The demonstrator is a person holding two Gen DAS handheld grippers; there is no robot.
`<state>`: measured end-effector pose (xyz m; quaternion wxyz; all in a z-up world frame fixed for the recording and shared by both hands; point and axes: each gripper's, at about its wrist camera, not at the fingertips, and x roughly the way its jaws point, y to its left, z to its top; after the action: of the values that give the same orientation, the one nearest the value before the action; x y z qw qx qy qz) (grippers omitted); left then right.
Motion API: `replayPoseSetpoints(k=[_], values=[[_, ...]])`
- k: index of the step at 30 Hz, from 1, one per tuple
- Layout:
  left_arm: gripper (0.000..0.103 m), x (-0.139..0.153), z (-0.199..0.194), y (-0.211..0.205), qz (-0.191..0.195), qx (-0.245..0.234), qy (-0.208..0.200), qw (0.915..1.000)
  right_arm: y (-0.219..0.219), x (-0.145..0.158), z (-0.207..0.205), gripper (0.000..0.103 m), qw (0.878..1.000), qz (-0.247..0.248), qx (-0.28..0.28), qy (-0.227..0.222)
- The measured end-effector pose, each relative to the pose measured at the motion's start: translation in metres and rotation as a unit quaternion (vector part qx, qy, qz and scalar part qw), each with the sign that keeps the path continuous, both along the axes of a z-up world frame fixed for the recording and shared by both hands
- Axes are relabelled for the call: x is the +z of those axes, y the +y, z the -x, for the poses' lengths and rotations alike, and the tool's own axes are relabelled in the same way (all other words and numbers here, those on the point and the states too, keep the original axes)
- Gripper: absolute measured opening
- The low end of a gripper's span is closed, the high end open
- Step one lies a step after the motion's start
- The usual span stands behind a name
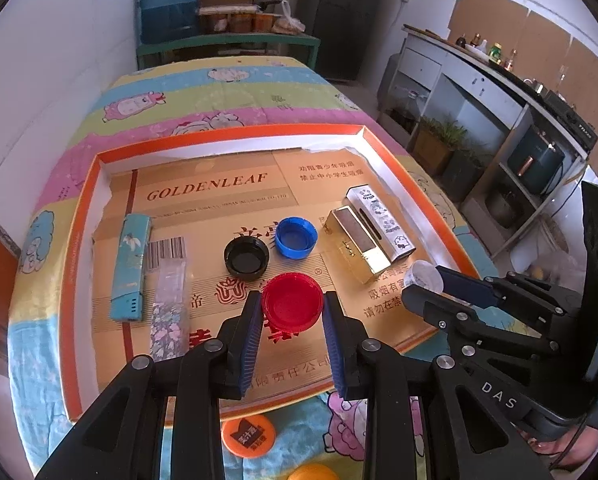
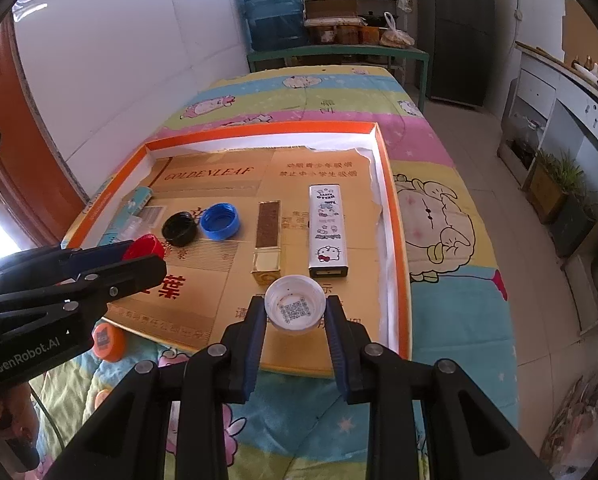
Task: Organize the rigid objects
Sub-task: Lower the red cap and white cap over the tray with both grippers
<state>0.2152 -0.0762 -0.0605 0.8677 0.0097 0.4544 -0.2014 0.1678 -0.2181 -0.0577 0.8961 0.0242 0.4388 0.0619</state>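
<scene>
Both tools are loaded: the left tool (image 1: 292, 312) is clamped on a red cap (image 1: 292, 303), and the right tool (image 2: 295, 312) is clamped on a clear cap (image 2: 295, 309), each held mouth-up above the near part of an orange-rimmed tray (image 1: 235, 133). Already lying in the tray are a black cap (image 1: 246, 258) and a blue cap (image 1: 296, 237) side by side in the middle, a gold box (image 1: 359, 246) and a white tin (image 1: 382, 222) next to each other on the right, and a light blue case (image 1: 131, 266) with a clear floral sleeve (image 1: 170, 312) on the left. Sorting by kind looks well underway. Setting the two held caps down by the other caps seems the likely next step. An orange cap (image 1: 248, 436) outside the tray's near edge, with another orange object partly visible by it, is probably still to come. The tray, lined with flattened cardboard, rests on a cartoon-print quilt (image 2: 459, 216) over a tabletop. Around it are a white wall, a blue water jug (image 2: 275, 12) beside shelves of pots, a dark fridge (image 2: 463, 28) and a counter along the right.
</scene>
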Motion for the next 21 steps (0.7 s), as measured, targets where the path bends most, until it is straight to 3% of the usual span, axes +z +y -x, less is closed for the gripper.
replayPoseSetpoints(k=[21], values=[[0.031, -0.022, -0.019, -0.012, -0.03, -0.004, 0.02, 0.9993, -0.004, -0.009, -0.015, 0.03, 1.0, 0.01, 0.001, 0.012]])
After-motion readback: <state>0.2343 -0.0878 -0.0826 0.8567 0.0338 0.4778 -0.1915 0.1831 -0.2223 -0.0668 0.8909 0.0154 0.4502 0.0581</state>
